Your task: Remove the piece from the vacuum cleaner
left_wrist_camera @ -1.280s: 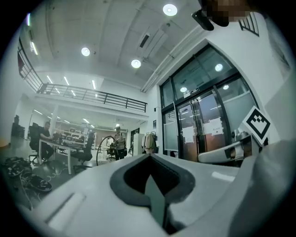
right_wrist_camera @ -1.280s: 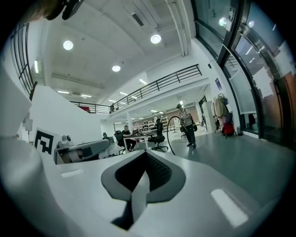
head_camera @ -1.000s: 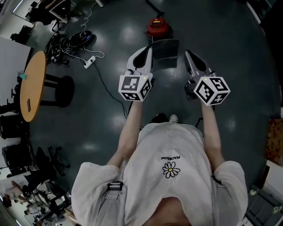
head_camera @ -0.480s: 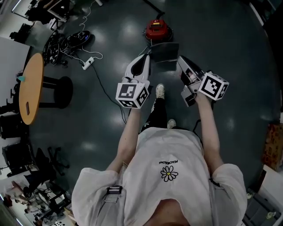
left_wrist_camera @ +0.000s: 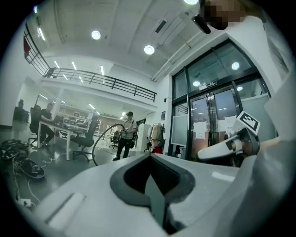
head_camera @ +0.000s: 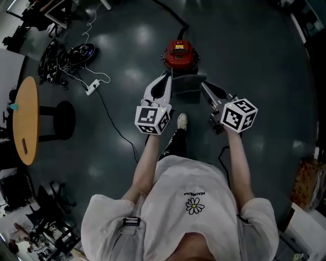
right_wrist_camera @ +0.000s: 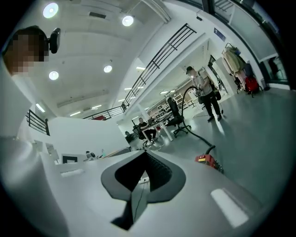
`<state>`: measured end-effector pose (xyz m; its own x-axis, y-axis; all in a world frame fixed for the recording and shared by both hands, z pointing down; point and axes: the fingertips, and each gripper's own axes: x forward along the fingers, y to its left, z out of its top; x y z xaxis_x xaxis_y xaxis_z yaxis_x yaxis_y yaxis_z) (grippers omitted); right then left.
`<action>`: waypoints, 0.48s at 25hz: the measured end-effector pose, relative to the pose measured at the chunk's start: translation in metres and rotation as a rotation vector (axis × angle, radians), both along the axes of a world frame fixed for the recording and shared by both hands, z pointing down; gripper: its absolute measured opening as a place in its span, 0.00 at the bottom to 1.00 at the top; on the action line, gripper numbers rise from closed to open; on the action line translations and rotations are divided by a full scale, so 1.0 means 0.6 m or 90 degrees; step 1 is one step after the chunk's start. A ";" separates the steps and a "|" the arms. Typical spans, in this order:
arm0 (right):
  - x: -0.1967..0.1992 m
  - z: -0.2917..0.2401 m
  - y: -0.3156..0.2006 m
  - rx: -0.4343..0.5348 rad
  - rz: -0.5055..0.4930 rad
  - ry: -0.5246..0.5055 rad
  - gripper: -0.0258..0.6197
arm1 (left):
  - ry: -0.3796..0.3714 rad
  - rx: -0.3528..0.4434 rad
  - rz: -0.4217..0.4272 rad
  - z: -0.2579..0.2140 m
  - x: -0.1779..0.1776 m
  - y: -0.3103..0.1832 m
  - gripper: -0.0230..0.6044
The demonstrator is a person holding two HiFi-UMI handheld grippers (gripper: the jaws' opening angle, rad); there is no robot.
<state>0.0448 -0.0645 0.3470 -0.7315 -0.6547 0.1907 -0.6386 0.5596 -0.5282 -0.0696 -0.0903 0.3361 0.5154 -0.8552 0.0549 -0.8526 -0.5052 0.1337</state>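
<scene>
While upright, vacuum cleaner, hose forward.

We see the vacuum cleaner only in part: a dark panel covers its near edge, its hose runs off the picture's top, and we cannot make out any separate piece on it.
</scene>
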 end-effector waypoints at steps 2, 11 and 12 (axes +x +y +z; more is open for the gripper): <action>-0.004 0.003 -0.075 0.012 0.017 0.029 0.08 | -0.008 -0.006 0.008 0.006 -0.007 -0.073 0.04; 0.028 0.118 -0.320 0.022 -0.018 0.156 0.11 | -0.110 -0.106 0.079 0.156 0.009 -0.324 0.04; 0.034 0.152 -0.341 0.022 -0.032 0.174 0.12 | -0.133 -0.121 0.089 0.192 0.012 -0.344 0.04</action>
<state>0.0654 -0.2690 0.4379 -0.6875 -0.6285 0.3638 -0.7259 0.6086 -0.3204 -0.0626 -0.2968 0.4512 0.5887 -0.7406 0.3239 -0.7951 -0.6028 0.0669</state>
